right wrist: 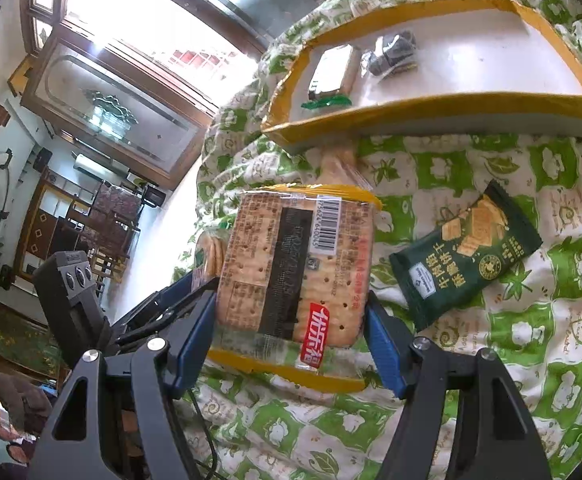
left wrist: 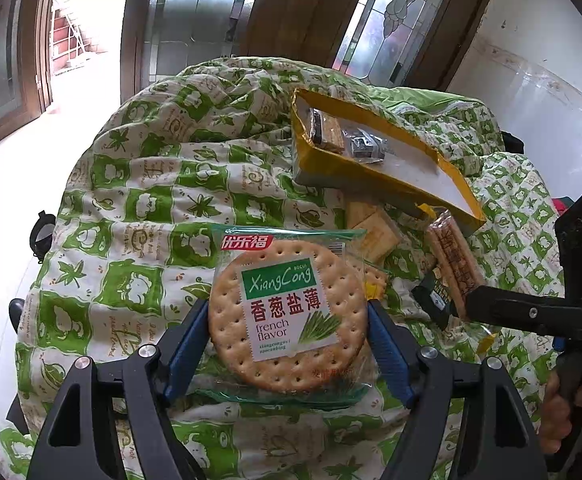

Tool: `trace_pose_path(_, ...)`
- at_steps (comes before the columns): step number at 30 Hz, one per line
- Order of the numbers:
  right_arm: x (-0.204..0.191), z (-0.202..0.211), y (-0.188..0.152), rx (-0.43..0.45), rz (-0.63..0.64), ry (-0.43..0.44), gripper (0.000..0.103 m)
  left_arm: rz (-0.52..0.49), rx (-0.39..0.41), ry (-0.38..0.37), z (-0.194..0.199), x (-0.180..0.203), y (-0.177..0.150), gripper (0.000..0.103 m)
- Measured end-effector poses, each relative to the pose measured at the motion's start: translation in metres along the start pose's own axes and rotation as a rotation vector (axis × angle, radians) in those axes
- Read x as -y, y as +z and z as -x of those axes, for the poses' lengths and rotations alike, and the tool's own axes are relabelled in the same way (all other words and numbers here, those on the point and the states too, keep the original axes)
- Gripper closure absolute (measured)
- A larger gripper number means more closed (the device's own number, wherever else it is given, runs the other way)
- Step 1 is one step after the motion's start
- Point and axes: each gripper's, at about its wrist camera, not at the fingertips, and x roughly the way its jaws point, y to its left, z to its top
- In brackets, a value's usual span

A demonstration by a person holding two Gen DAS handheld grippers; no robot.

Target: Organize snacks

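Round cracker pack (left wrist: 287, 316) sat pinched edge-to-edge in my left gripper (left wrist: 287, 334); right gripper (right wrist: 291, 320) pinched the square cracker pack (right wrist: 295, 268). Both hung above the quilt, near the box (right wrist: 411, 114). Light, brittle, slippery film, so I judged side grips safest.

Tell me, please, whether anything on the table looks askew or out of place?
Yes. The yellow-rimmed tray sits tilted on the rumpled cloth, its near edge propped on a cracker pack wedged underneath. A dark green snack packet still lies loose on the cloth outside it.
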Motion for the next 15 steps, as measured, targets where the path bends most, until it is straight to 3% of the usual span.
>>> trace_pose_path(15,0.008,0.016,0.005,0.045,-0.023,0.0,0.033,0.021,-0.007,-0.009,0.005,0.007,0.009,0.024)
